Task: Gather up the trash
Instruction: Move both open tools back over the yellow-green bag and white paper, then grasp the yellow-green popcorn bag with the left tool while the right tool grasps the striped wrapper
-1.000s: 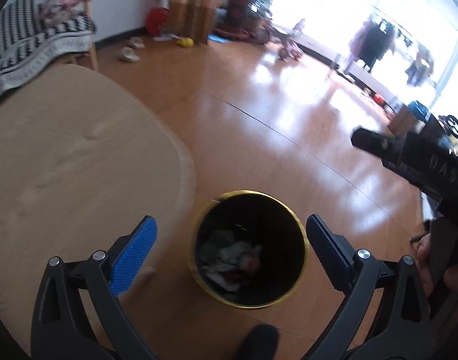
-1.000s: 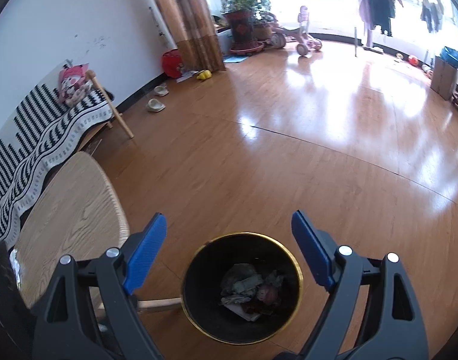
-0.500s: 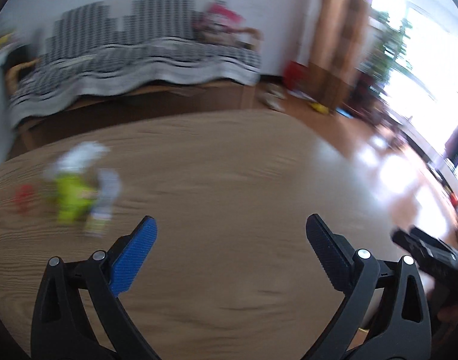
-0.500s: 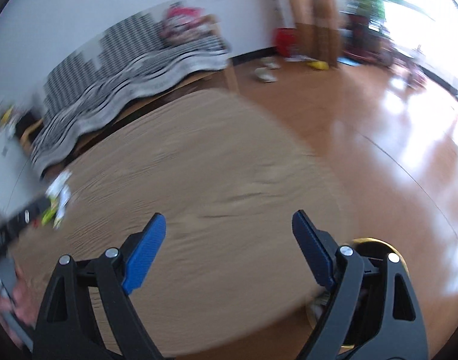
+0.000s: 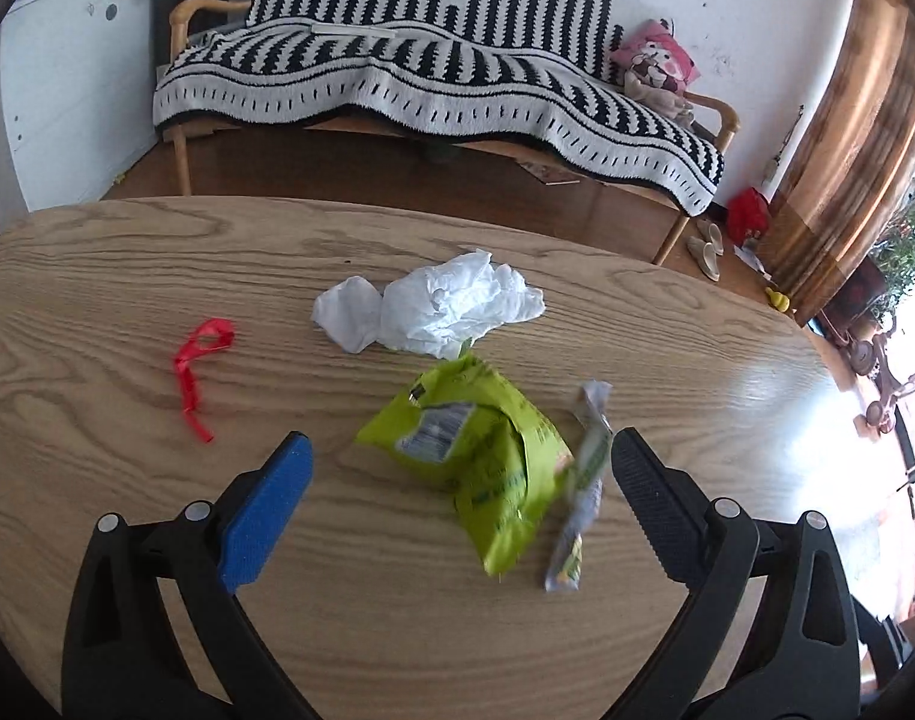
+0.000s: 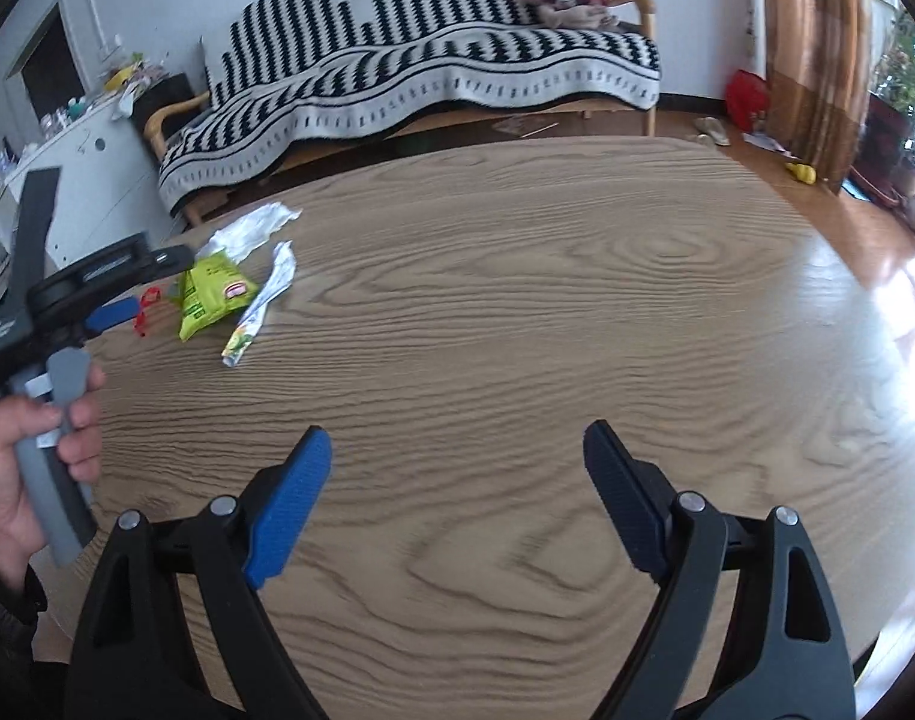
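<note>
Trash lies on the round wooden table [image 5: 127, 276]. A green snack bag [image 5: 481, 456] sits between the open jaws of my left gripper [image 5: 457, 480], which is empty. A thin silver-green wrapper [image 5: 583, 492] lies just right of the bag. A crumpled white tissue [image 5: 433, 306] lies beyond it, and a red ribbon [image 5: 196, 366] lies to the left. My right gripper [image 6: 457, 480] is open and empty over bare table [image 6: 577, 276]. From there the bag [image 6: 208, 294], wrapper [image 6: 259, 312] and tissue [image 6: 247, 231] lie far left. The bin is out of view.
A sofa with a black-and-white striped blanket [image 5: 433, 78] stands behind the table. A white cabinet [image 6: 79, 180] stands at the left. Curtains [image 5: 847, 138] and shiny wood floor are at the right. My left hand and its gripper handle [image 6: 55, 372] show in the right wrist view.
Both grippers swung left from above the black bin on the floor to over the table. The left one now has the green bag between its open jaws.
</note>
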`<state>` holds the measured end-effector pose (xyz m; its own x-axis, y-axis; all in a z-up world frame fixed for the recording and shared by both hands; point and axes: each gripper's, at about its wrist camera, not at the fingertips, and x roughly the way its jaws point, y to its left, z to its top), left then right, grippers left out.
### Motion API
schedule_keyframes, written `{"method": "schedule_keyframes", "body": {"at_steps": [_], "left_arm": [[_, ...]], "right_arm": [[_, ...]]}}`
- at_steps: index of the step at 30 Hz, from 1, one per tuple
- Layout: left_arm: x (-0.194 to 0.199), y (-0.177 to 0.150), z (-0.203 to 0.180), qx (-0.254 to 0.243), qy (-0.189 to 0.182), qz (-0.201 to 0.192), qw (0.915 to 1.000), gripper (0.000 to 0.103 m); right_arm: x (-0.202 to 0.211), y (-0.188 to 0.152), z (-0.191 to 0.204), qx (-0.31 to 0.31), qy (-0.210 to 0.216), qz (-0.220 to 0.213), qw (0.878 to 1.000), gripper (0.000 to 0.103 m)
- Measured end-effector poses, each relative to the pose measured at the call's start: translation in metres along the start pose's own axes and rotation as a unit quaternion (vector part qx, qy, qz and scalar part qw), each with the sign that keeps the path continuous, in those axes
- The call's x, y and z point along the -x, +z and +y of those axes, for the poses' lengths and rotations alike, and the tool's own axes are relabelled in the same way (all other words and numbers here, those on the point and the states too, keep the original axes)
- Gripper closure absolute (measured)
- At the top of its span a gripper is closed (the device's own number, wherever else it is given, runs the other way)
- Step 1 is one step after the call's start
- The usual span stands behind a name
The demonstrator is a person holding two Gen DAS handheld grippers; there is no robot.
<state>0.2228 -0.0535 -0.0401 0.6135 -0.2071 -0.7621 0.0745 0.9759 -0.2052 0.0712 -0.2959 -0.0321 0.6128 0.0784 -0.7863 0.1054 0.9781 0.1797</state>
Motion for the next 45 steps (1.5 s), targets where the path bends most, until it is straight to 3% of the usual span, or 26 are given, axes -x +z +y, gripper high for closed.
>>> {"method": "schedule_keyframes", "body": {"at_steps": [5,7,9,15,20,23,25,26,27,28,36,40,45], "left_arm": [[-0.025,0.003,-0.006,-0.022,0.002,0.011,0.9997,0.008],[-0.028,0.002,-0.007,-0.037,0.008,0.014,0.9992,0.033],[-0.023,0.003,-0.002,-0.031,0.001,0.011,0.9995,0.041],[0.015,0.007,0.017,-0.026,-0.004,-0.011,0.9996,0.05],[0.043,0.003,0.041,-0.025,0.007,-0.025,0.9993,0.05],[0.049,0.002,0.053,-0.029,0.02,-0.031,0.9989,0.051],[0.051,0.003,0.06,-0.024,0.02,-0.032,0.999,0.052],[0.052,0.004,0.063,-0.016,0.019,-0.031,0.9992,0.052],[0.053,0.004,0.065,-0.012,0.019,-0.03,0.9993,0.053],[0.054,0.004,0.066,-0.008,0.018,-0.029,0.9994,0.054],[0.072,-0.007,0.034,-0.009,-0.003,-0.028,0.9996,0.057],[0.082,-0.021,-0.001,-0.022,-0.026,-0.021,0.9992,0.058],[0.097,-0.05,-0.078,-0.059,-0.07,-0.015,0.9957,0.059]], "right_arm": [[-0.022,0.009,0.017,0.0,0.017,0.007,1.0,0.02],[-0.031,0.014,0.021,-0.003,0.024,0.011,1.0,0.02],[-0.041,0.018,0.028,-0.004,0.032,0.015,0.999,0.02],[-0.079,0.034,0.069,0.003,0.05,0.034,0.998,0.02],[-0.111,0.051,0.104,0.018,0.026,0.044,0.999,0.021],[-0.121,0.056,0.12,0.046,-0.026,0.033,0.998,0.037],[-0.122,0.056,0.124,0.059,-0.046,0.027,0.997,0.057],[-0.122,0.054,0.124,0.063,-0.049,0.026,0.997,0.079],[-0.12,0.054,0.123,0.062,-0.05,0.025,0.997,0.087],[-0.116,0.052,0.12,0.062,-0.056,0.02,0.996,0.088],[-0.04,0.035,0.068,0.031,-0.048,-0.005,0.998,0.088],[0.014,0.014,0.023,0.004,-0.064,-0.022,0.998,0.088],[0.08,-0.024,-0.053,-0.038,-0.096,-0.042,0.994,0.088]]}}
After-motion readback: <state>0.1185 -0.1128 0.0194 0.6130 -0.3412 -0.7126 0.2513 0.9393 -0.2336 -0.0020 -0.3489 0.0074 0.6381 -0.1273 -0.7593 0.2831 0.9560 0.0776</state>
